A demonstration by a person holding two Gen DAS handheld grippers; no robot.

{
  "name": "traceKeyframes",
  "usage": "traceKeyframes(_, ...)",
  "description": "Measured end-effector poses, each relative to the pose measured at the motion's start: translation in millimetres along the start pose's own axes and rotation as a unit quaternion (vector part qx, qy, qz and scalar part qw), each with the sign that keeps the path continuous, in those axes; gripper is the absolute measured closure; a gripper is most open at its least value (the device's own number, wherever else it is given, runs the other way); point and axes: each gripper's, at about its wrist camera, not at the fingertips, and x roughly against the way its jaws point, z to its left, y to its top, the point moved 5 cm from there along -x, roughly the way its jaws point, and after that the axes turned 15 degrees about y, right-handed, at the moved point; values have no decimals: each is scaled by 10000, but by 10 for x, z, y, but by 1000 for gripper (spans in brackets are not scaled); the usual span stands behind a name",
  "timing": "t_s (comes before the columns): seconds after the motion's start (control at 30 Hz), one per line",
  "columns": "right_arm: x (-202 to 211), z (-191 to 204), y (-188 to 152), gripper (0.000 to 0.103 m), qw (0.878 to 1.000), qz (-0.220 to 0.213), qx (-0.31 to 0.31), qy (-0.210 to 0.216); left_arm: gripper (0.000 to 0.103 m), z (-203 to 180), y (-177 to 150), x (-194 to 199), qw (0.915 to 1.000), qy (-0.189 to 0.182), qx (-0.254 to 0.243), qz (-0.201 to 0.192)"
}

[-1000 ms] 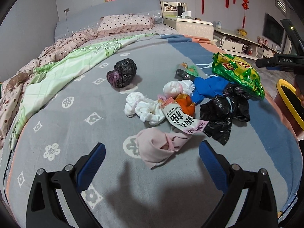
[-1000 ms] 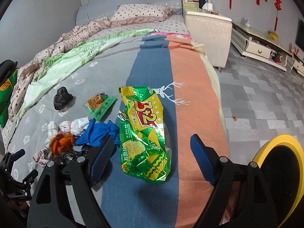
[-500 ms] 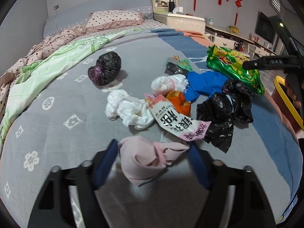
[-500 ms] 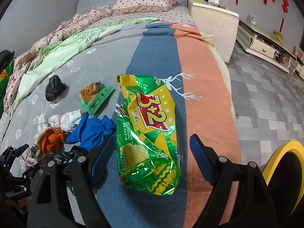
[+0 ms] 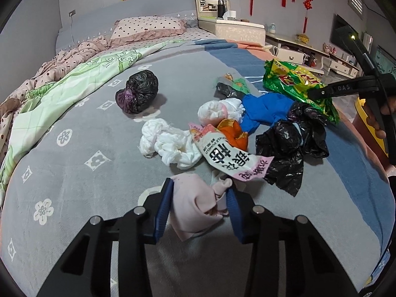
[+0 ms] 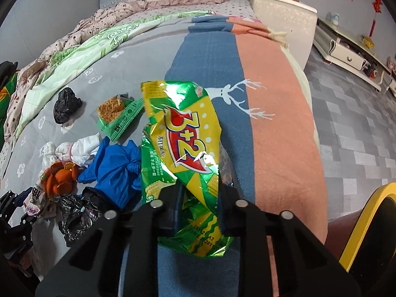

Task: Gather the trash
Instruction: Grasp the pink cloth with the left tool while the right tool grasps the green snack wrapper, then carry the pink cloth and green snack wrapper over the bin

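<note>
The left gripper (image 5: 198, 205) is closing its blue ribbed fingers (image 5: 163, 208) on a soft, crumpled pink cloth wad (image 5: 193, 205), which lies between them on the bed (image 5: 74, 173); both pads touch its sides. The right gripper (image 6: 198, 205) is closing narrow on the lower end of a crinkled, glossy green-and-yellow snack bag (image 6: 183, 148) printed "3+2" in red, which lies on the blue stripe of the bedspread. Beyond the pink wad lie a white-and-pink wrapper (image 5: 232, 158) with large black Chinese characters, crumpled white tissue (image 5: 170, 143), orange peel (image 5: 232, 133), a blue glove (image 5: 264, 109), a wrinkled black plastic bag (image 5: 289, 146), and a knotted black bag (image 5: 141, 91) standing apart.
</note>
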Motion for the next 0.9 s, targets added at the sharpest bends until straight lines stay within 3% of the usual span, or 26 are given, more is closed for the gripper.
traceKeyframes(0.4, 315, 91, -17, 94, 9992, -346, 130, 120, 67, 47, -15, 207, 10000, -24, -26, -47)
traceKeyframes(0.9, 1076, 317, -91, 94, 9949, -878, 345, 362, 67, 30, 190, 849, 9982, 52, 13, -592)
